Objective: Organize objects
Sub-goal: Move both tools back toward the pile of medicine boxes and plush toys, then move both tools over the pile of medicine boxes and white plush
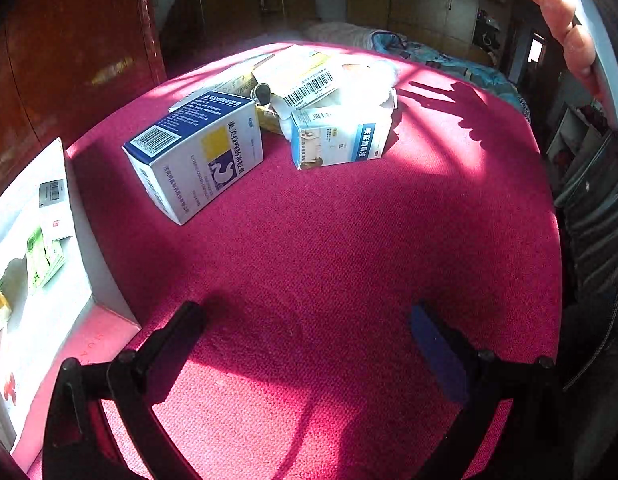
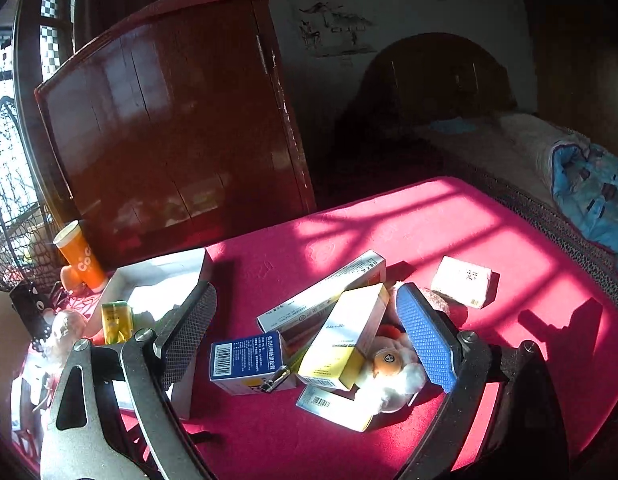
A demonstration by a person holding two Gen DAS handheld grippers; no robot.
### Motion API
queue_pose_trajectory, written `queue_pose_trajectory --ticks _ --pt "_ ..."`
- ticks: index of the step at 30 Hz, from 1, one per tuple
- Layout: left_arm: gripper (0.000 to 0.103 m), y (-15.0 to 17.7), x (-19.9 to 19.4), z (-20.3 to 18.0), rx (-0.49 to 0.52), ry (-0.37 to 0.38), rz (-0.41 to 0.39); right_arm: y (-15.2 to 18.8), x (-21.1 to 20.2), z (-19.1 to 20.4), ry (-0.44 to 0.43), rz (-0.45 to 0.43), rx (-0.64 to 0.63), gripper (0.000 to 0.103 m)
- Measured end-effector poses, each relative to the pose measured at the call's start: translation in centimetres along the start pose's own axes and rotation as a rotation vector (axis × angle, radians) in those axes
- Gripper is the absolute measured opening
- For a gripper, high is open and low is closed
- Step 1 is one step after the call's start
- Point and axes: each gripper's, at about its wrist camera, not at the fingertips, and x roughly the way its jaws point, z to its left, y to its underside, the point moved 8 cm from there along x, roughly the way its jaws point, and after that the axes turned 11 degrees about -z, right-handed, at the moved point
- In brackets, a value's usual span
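My right claw (image 2: 309,328), wide open and empty, hangs nearer the heap, its yellow box (image 2: 345,340) lengthwise between the jaws.

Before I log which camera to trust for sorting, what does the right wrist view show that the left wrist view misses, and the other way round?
Only the right wrist view shows the orange paper cup, the yellow-and-white box on top of the pile, the plush toy and a white box lying apart. Only the left wrist view shows a person's fingers at the upper right and the light-blue box. Both show the pink tabletop, the blue-and-white barcode box, the white tray, and an open, empty gripper.
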Motion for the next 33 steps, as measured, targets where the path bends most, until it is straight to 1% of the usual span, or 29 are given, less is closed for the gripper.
queue_pose_trajectory --ticks 4,9,13,19,33 --pt "0.103 0.1 -0.2 0.2 0.0 0.001 0.0 -0.3 -0.8 0.5 -0.026 0.0 0.003 0.092" --pt "0.103 0.1 -0.2 0.2 0.0 0.0 0.0 -0.8 -1.3 -0.2 -0.013 -0.006 0.018 0.092" --pt "0.103 0.1 -0.2 0.2 0.0 0.0 -0.001 -0.9 -1.5 0.0 -0.029 0.0 0.044 0.092" --pt "0.103 0.1 -0.2 0.2 0.0 0.0 -0.001 -1.2 -2.5 1.2 -0.065 -0.012 0.009 0.092" --pt "0.103 0.1 -0.3 0.1 0.0 -0.001 -0.001 -1.9 -4.2 0.5 -0.075 -0.031 0.035 0.092"
